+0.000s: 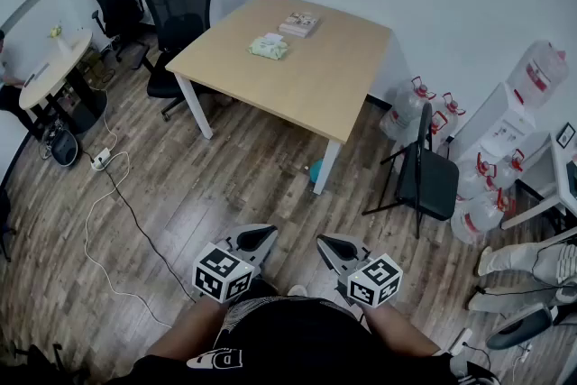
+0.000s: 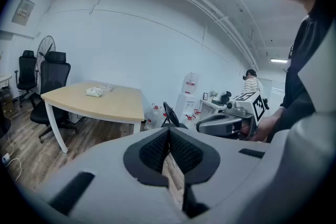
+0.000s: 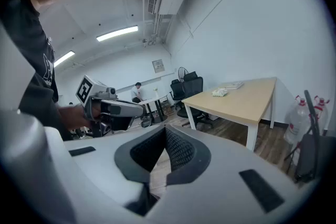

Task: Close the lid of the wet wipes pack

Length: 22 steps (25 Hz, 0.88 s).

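Note:
The wet wipes pack [image 1: 269, 47], pale green and white, lies on the far part of the wooden table [image 1: 315, 81], too small to tell how its lid stands. It also shows in the left gripper view [image 2: 94, 92] and the right gripper view [image 3: 219, 92]. Both grippers are held low in front of the person's body, far from the table. My left gripper [image 1: 260, 235] [image 2: 168, 131] is shut with nothing in it. My right gripper [image 1: 330, 244] [image 3: 165, 128] is shut and empty too. Each one appears in the other's view, side by side.
A flat book-like thing [image 1: 298, 23] lies beside the pack. Black office chairs [image 1: 180, 4] stand at the table's left, a black folding chair [image 1: 428, 171] and water bottles [image 1: 406, 108] at its right. A white cable [image 1: 108, 194] trails over the wooden floor.

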### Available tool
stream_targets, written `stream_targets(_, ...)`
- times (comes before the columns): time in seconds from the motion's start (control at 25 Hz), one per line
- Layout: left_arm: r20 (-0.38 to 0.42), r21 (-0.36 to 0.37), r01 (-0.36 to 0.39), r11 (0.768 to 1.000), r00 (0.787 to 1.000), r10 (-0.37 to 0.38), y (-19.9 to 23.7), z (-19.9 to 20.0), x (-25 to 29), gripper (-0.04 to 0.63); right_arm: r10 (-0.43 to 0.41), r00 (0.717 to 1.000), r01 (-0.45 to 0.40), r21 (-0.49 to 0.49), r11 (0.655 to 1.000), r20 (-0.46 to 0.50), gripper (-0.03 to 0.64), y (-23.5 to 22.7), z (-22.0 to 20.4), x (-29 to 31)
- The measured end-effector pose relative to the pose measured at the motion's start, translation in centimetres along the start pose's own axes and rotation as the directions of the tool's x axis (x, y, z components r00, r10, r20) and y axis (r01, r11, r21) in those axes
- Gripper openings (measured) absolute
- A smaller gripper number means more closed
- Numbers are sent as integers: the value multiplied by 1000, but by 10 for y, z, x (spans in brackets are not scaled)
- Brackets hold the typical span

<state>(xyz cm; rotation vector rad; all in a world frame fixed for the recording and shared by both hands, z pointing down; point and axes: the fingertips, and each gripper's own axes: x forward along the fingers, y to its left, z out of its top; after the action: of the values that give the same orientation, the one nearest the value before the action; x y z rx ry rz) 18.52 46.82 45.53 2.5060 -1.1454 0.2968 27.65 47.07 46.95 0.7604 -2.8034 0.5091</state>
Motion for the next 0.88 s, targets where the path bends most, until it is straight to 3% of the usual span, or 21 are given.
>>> stream_targets(0.88,-2,-2,-2,1000,1000,2,17,-3,-5,18,20,1000,-20,-12,1000,-3,5,10,-2,18)
